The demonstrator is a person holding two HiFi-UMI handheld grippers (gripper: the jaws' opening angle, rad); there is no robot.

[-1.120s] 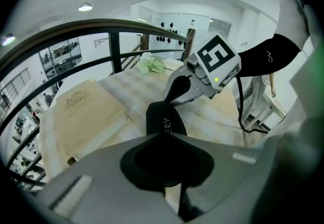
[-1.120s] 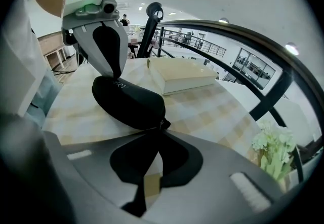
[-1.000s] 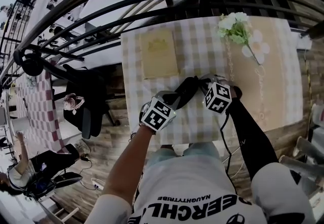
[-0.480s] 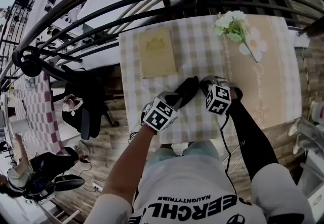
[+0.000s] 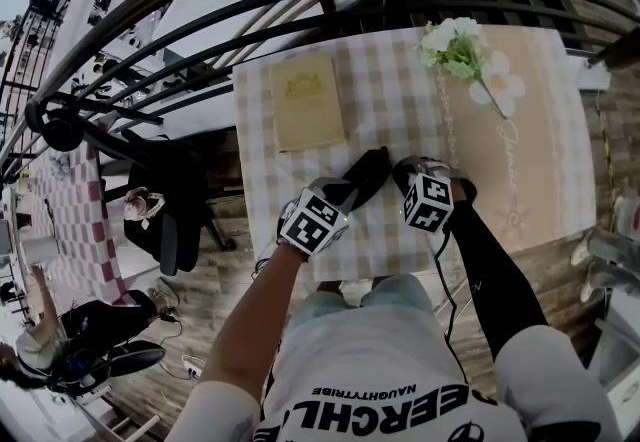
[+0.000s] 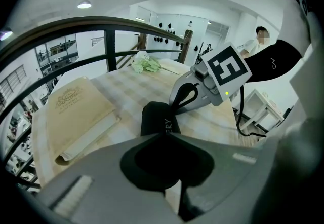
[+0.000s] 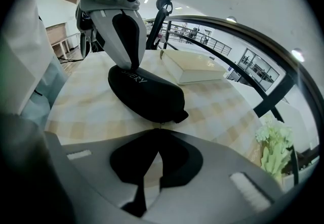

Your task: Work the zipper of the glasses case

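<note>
Left gripper [image 6: 168,136] clamping case [image 7: 144,94] end; right gripper [image 7: 157,132] pinching zipper pull [image 7: 159,125], inching toward me, so zip probably starting.

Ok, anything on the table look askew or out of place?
Nothing stands out: the glasses case rests on the checked tablecloth, the book lies closed beyond it, and the flowers lie intact near the far edge.

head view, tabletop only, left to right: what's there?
book → glasses case → flowers
</note>
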